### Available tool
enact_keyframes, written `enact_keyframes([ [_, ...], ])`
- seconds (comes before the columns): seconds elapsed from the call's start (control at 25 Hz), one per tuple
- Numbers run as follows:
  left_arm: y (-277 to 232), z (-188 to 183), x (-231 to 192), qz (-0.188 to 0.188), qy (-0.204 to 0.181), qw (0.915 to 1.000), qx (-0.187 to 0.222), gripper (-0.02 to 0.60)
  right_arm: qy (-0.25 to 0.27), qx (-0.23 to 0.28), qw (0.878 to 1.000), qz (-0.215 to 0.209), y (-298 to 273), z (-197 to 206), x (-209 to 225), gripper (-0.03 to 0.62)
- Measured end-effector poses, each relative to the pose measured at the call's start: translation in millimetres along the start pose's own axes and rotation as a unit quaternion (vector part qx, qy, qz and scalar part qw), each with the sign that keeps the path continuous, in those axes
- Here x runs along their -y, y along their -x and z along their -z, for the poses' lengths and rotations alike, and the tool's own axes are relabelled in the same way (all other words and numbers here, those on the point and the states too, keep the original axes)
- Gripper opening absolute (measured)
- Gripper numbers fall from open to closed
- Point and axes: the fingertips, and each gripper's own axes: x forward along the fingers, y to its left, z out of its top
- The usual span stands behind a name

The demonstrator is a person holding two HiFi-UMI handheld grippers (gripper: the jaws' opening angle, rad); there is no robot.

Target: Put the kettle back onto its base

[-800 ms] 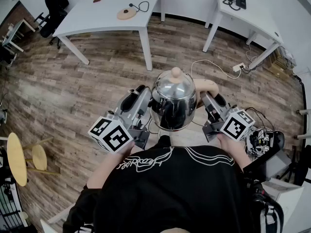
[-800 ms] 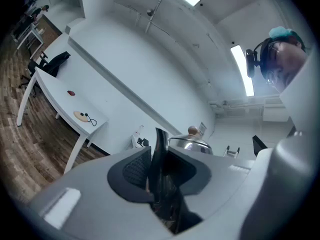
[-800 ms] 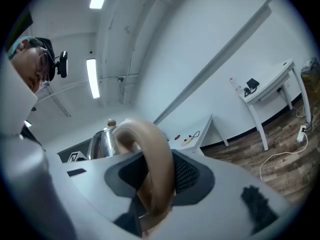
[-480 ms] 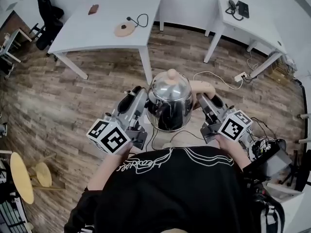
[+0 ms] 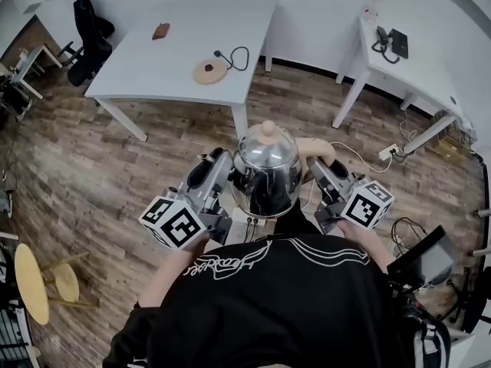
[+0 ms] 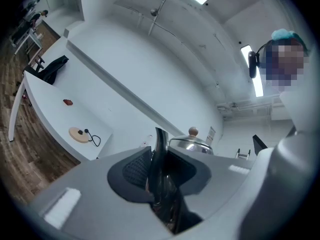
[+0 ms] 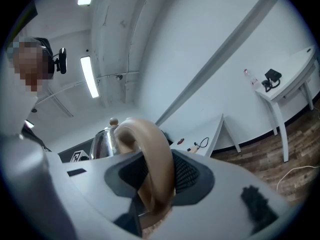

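Observation:
A shiny steel kettle with a beige knob hangs in the air in front of me, carried between both grippers. My left gripper is shut on its dark curved spout. On the other side, my right gripper is shut on the beige loop handle. The round wooden-coloured base with its black cord lies on the white table ahead, well beyond the kettle. That base also shows small at the left of the left gripper view.
A small brown object lies further back on the table. A black office chair stands at its left end. A second white desk with a phone is at the right, a power strip and cable on the floor, a stool lower left.
The table and base have come closer and lower in the head view as the kettle is carried toward them. Both grips on the kettle are unchanged.

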Motion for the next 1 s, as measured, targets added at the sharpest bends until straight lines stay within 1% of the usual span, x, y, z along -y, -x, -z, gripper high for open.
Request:
enact_keyframes([
  [0.24,-38.2,-20.2,-52.8,-0.041,-0.002,0.999,0.021,0.087,-0.01,-0.024,0.999,-0.042,-73.9,-11.4,43.8,0.132],
  [0.4,-76.8,-40.2,-104.9,-0.075,-0.004,0.9965,0.037,0.087,-0.022,-0.051,0.996,-0.074,-140.9,-19.8,84.7,0.132],
  [0.6,-134.0,-60.6,-171.3,-0.116,0.009,0.9919,0.052,0.086,-0.028,-0.081,0.991,-0.101,-225.6,-34.9,142.7,0.132],
  [0.8,-183.7,-97.1,-220.6,-0.145,-0.001,0.9861,0.08,0.086,-0.022,-0.097,0.985,-0.139,-302.3,-62.5,182.9,0.132],
  [0.92,-202.0,-129.1,-246.9,-0.161,-0.006,0.9825,0.093,0.086,-0.017,-0.099,0.983,-0.154,-351.2,-81.9,191.2,0.132],
  [1.0,-208.3,-148.0,-261.3,-0.165,-0.01,0.9813,0.099,0.086,-0.011,-0.099,0.982,-0.162,-379.2,-92.1,191.8,0.132],
])
